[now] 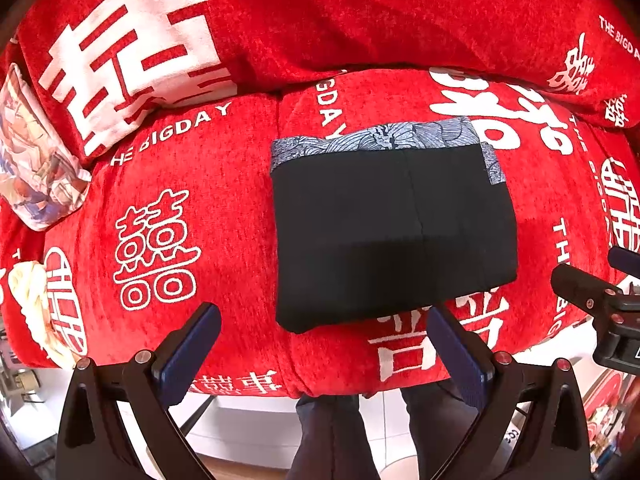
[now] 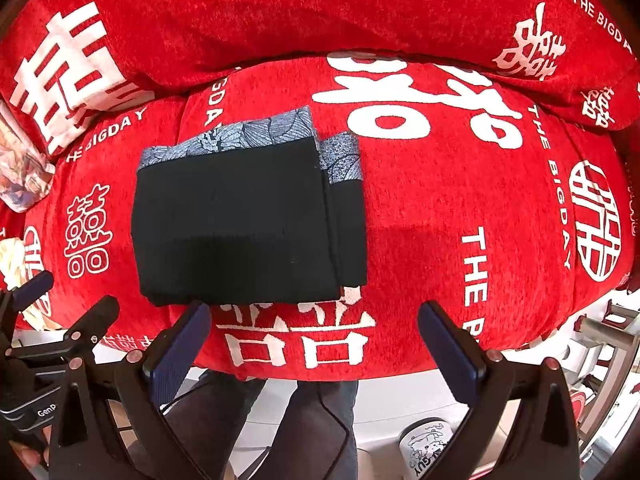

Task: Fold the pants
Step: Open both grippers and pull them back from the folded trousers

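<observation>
Spreading across both views: a red sofa (image 1: pixel 200 200) printed with white characters and "THE BIGDAY", its back cushion (image 1: pixel 360 20) rising behind the seat. Lying flat on the seat, near its front edge: black pants (image 1: pixel 392 232) folded into a compact rectangle, a blue-grey patterned band (image 1: pixel 380 136) showing along the far edge and down the right side. Leaning against the sofa's left end: a pale printed pillow (image 1: pixel 36 152). Hovering just off the front edge, clear of the fabric: left tongs (image 1: pixel 324 324), wide apart and gripping nothing, blue pads (image 1: pixel 188 344) facing inward. Hanging beside them, to the right of the pants: right tongs (image 2: pixel 314 320), likewise spread and empty. Standing below the seat edge: a person's legs in dark trousers (image 2: pixel 320 420). Sitting on the floor: a white mug (image 2: pixel 426 446) with a cartoon print.
</observation>
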